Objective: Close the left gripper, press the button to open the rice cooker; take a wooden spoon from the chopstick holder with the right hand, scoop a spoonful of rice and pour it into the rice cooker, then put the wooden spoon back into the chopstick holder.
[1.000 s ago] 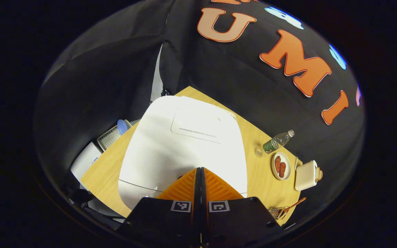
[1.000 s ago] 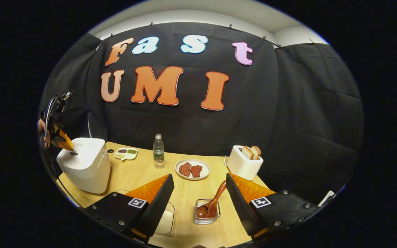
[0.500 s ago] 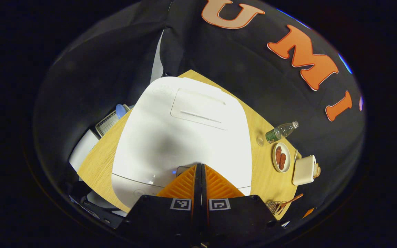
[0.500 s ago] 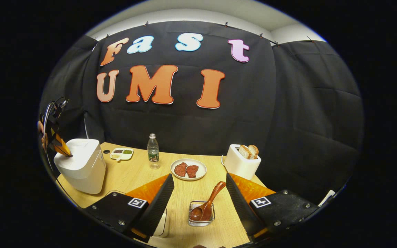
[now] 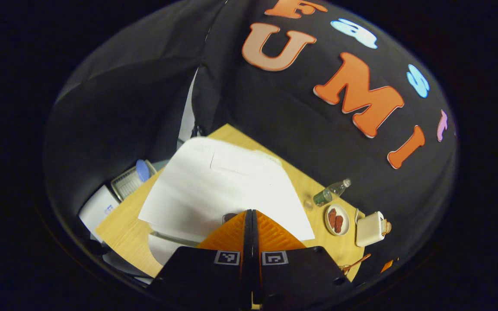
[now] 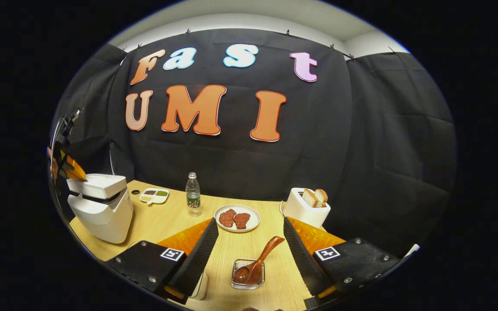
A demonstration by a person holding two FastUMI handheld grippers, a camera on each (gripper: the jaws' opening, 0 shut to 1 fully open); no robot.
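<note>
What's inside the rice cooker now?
The rice cooker lid has popped ajar, showing a dark gap under it. The lid covers the pot, so its contents cannot be seen. The left tool hangs shut above.

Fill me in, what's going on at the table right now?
The left gripper, jaws shut, sits at the front of the rice cooker, whose lid has popped partly up. The right gripper hangs with jaws open above the wooden spoon, which rests in the chopstick holder on the table, untouched. No rice has been scooped yet.
</note>
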